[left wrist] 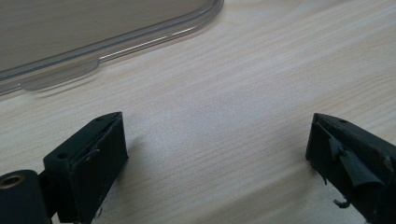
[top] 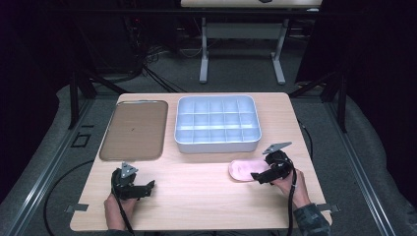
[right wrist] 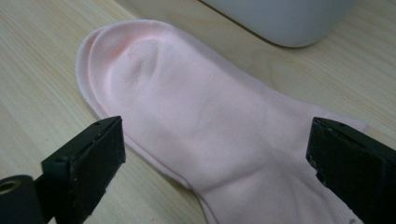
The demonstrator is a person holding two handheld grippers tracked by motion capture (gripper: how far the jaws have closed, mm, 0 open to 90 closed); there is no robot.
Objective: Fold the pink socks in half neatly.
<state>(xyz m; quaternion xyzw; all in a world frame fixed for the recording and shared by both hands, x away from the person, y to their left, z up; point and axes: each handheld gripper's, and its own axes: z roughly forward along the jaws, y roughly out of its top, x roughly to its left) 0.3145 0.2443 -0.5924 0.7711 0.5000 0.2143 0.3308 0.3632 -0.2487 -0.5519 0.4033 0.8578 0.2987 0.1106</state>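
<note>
A: Item: one pale pink, flat fabric sock (right wrist: 205, 135). Position?

B: Lies flat on the light wood-grain table (top: 196, 191), front right area, just in front of the grey plastic compartment tray (top: 217, 124) and apart from it. In the high view the sock (top: 244, 169) sits directly left of the right claw (top: 261, 176), its right end under or at the jaws.

A: Relation to the right claw, close up?

B: In the right gripper view the right claw (right wrist: 215, 158) straddles the sock: one black jaw off the sock's edge on the left, over bare table, the other over the sock's edge on the right. Fabric spans the gap between them. Jaws stand wide apart, nothing clamped. Whether the jaws touch the fabric I cannot tell.

A: Long axis and heading?

B: High view: long axis runs roughly left–right along the table's front edge, slightly tilted. Rounded toe end points left, away from the claw; the other end lies toward the claw. In the right gripper view the toe points up and left, and a corner of the grey tray shows beyond it.

A: Left claw?

B: Left claw (top: 147, 187) is at the front left of the table, well apart from the sock. In the left gripper view its jaws (left wrist: 215, 154) are spread wide over bare wood, holding nothing. The rim of the brown rectangular tray with a clear edge (left wrist: 116, 42) lies just beyond; in the high view that tray (top: 133, 130) sits left of the grey one.
</note>
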